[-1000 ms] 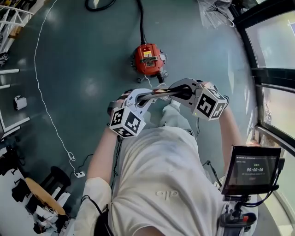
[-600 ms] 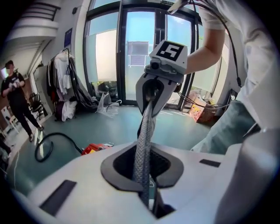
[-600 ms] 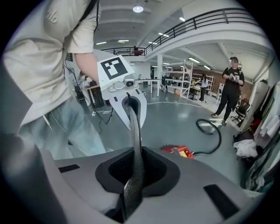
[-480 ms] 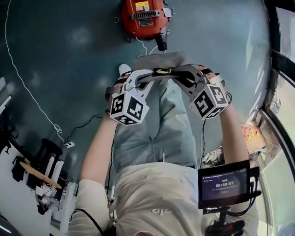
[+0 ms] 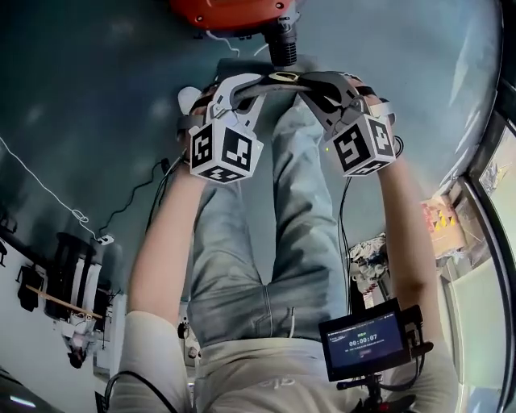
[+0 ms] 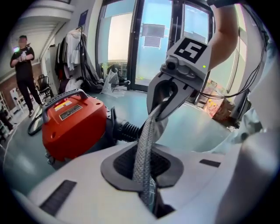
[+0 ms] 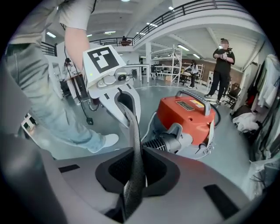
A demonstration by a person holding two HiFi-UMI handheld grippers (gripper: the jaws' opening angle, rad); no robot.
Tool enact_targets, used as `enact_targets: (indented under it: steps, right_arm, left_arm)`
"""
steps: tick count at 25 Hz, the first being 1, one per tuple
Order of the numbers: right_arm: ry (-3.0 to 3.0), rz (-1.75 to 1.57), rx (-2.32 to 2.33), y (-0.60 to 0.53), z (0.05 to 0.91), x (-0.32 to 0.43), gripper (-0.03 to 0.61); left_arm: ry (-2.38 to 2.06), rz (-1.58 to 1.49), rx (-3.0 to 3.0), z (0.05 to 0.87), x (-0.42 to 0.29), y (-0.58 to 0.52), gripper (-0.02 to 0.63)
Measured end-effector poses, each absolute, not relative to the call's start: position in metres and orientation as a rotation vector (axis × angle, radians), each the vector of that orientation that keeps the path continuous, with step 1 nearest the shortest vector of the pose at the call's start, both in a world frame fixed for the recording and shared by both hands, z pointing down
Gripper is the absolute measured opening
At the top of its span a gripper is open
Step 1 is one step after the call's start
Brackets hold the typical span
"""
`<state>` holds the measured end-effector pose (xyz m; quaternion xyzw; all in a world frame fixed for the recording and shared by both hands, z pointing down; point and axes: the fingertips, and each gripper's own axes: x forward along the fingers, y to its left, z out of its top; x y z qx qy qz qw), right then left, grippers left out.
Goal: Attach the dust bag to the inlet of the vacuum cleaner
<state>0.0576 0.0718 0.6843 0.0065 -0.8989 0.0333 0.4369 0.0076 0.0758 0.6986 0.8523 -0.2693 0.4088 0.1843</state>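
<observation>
Where your own body fills the lower head view, a small monitor (image 5: 367, 343) sits at 5 o'clock by your waist. Your jeans-clad legs (image 5: 266, 234) run up toward 12 o'clock, with one white shoe (image 5: 187, 98) at 11 o'clock.

Just beyond your knees you hold the left gripper (image 5: 256, 83) and the right gripper (image 5: 313, 82) tip to tip, the left at 9 o'clock of the right. Each gripper's jaws are closed almost fully, and each is clamped on the dust bag (image 5: 284, 78), which spans the short gap between them. In both gripper views the bag is a flattened band of grey mesh cloth, seen edge-on and pinched between the pads. Its interior cannot be seen, so its contents cannot be told.

At 12 o'clock of the bag, near it but apart, is the black ribbed inlet (image 5: 282, 48). The bag is not yet on it. Behind the inlet stands the red vacuum cleaner (image 5: 234, 10), casing closed, nothing of its inside visible.

Farther off, the right gripper view shows a person (image 7: 223, 65) standing at 2 o'clock.
</observation>
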Motion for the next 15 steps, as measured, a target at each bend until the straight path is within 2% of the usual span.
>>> enact_targets:
  steps: [7,15]
  right_arm:
    - [-2.187,-0.092,-0.029,0.059,0.717,0.057,0.041]
    - [-2.103,0.047,0.002,0.048,0.719,0.062,0.043]
  left_arm:
    - [-0.867,1.199,2.416,0.726,0.007,0.068,0.028]
    - [-0.891,1.213,2.374,0.73,0.004,0.047,0.029]
